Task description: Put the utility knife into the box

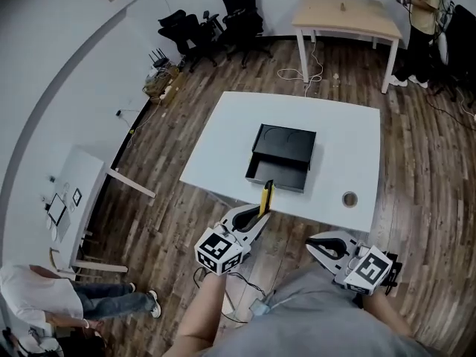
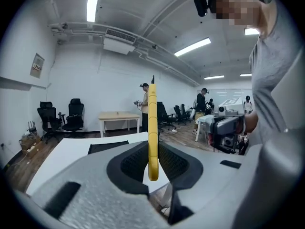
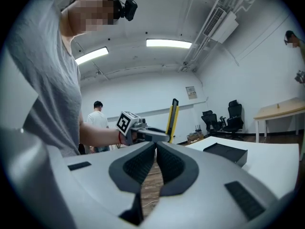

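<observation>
Utility knife (image 1: 268, 196), yellow with a black edge, stood upright between the fingers (image 2: 133, 163) of the left gripper (image 1: 262, 216), which were clamped on its lower end. It was in the air over the near edge of the worktop, just short of the box and outside it.

At the far left of the head view a person (image 1: 44, 292) in a white top and jeans stood on the wood-plank floor (image 1: 167, 140). Near them was a small desk (image 1: 74, 188) carrying a few small items. Black office chairs (image 1: 223, 17) were grouped further back by the white wall.

The white worktop (image 1: 349, 136) filled the centre of the room. On it sat only the black box (image 1: 282, 157), near the middle, with an open compartment on the side facing the grippers. A round hole (image 1: 349, 198) was set into the worktop near its front right corner. Beyond it a wooden table (image 1: 346, 13) on white legs stood by the far wall, with a white cable (image 1: 294, 73) looped on the floor in front.

To the right, the right gripper (image 1: 318, 244) was held low, off the worktop's near edge, its fingers closed together on nothing. The gripper views showed a white room with strip lights (image 2: 93, 1) on the ceiling and more people standing in the distance.
</observation>
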`<state>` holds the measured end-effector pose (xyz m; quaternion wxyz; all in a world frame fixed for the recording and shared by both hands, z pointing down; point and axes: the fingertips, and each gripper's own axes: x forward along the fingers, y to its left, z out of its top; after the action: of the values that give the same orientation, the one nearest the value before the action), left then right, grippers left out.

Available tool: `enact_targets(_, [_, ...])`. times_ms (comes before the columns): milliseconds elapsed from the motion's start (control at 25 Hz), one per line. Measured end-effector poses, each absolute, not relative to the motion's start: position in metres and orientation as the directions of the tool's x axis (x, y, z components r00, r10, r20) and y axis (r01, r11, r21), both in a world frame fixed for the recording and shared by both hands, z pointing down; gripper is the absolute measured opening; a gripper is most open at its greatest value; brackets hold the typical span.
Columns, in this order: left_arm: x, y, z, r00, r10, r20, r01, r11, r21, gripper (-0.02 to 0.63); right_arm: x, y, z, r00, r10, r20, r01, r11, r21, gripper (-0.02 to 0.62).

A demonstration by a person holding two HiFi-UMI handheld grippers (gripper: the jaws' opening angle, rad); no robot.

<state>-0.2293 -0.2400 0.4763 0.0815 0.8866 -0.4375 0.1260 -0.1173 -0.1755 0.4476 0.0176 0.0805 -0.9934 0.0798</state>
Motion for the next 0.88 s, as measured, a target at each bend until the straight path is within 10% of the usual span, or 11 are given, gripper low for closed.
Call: enact_targets(880, [-0.247,-0.318,0.541,0.565,-0.645,0.515,-0.704,-0.702,-0.106,0.077,-0.092,-0.192,0.459,-0.972,-0.226,0.057,-0.233,0.953,-0.194,0.032])
